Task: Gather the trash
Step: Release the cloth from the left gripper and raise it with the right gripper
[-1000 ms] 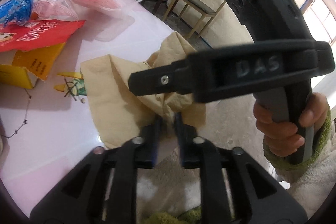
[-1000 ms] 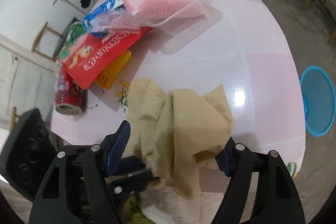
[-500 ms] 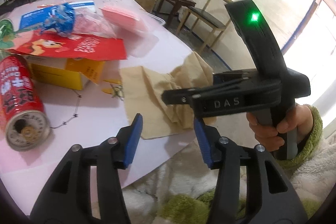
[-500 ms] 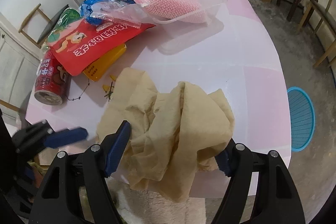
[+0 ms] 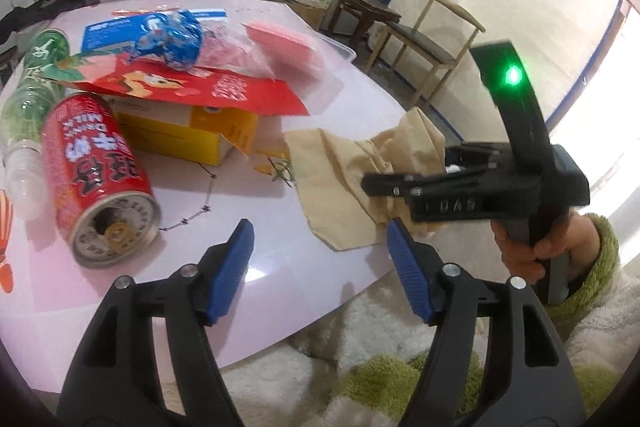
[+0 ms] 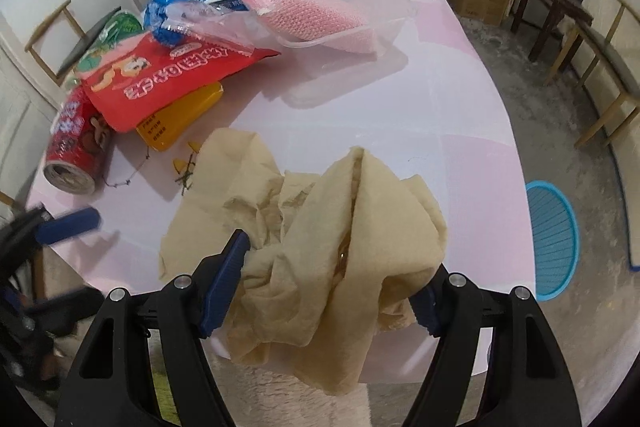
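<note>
A crumpled tan paper (image 6: 320,227) lies at the near edge of the pink table (image 6: 440,87), one part hanging over the rim. My right gripper (image 6: 340,259) is shut on its bunched middle; the left pad presses the paper and the right pad is hidden behind it. In the left wrist view the same paper (image 5: 332,163) wraps around the right gripper (image 5: 372,183), held by a hand (image 5: 520,239). My left gripper (image 5: 320,231) hovers over bare table left of the paper, its jaws opening with nothing between them. A red can (image 5: 96,171) lies on its side nearby.
More trash is piled at the table's left: a red snack bag (image 5: 208,87), a yellow box (image 5: 188,135), a green bottle (image 5: 32,83), a blue wrapper (image 5: 168,35) and a pink sponge in a clear tray (image 6: 308,15). A blue basket (image 6: 552,239) sits on the floor at right.
My left gripper let go of the paper's edge, opened wide and drew back to the left, bringing the red can into its view. The right gripper kept the paper and tilted a little.
</note>
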`<state>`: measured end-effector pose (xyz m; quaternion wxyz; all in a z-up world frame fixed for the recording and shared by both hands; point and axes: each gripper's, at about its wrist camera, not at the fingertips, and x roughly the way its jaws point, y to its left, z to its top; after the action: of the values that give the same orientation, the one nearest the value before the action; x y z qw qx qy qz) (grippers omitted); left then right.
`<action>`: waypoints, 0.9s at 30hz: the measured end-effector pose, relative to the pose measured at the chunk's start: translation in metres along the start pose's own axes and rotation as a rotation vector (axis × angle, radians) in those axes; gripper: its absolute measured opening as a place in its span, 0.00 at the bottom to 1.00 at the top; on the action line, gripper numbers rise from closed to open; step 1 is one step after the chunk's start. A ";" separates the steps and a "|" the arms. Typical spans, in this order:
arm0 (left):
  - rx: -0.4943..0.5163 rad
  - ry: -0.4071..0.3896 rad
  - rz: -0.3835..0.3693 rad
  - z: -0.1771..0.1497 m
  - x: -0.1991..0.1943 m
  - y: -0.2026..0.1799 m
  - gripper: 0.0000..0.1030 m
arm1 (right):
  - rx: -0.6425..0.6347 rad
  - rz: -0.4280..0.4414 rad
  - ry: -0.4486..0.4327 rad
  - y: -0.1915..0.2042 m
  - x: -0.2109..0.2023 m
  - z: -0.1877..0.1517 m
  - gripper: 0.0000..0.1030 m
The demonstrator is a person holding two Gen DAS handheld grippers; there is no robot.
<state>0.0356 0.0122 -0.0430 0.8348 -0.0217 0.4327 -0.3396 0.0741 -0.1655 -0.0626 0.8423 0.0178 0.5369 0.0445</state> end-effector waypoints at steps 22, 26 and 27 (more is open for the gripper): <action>-0.115 -0.129 0.149 0.039 -0.031 0.019 0.65 | 0.012 -0.057 -0.094 0.000 -0.005 -0.014 0.60; -0.144 -0.163 0.198 0.045 -0.042 0.024 0.65 | 0.038 -0.058 -0.107 -0.009 -0.009 -0.016 0.44; -0.151 -0.176 0.220 0.046 -0.047 0.025 0.65 | 0.049 -0.056 -0.110 -0.012 -0.010 -0.016 0.42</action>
<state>0.0651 0.0467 0.0108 0.8976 -0.0667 0.3821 -0.2094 0.0564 -0.1788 -0.0617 0.8708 0.0256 0.4909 0.0066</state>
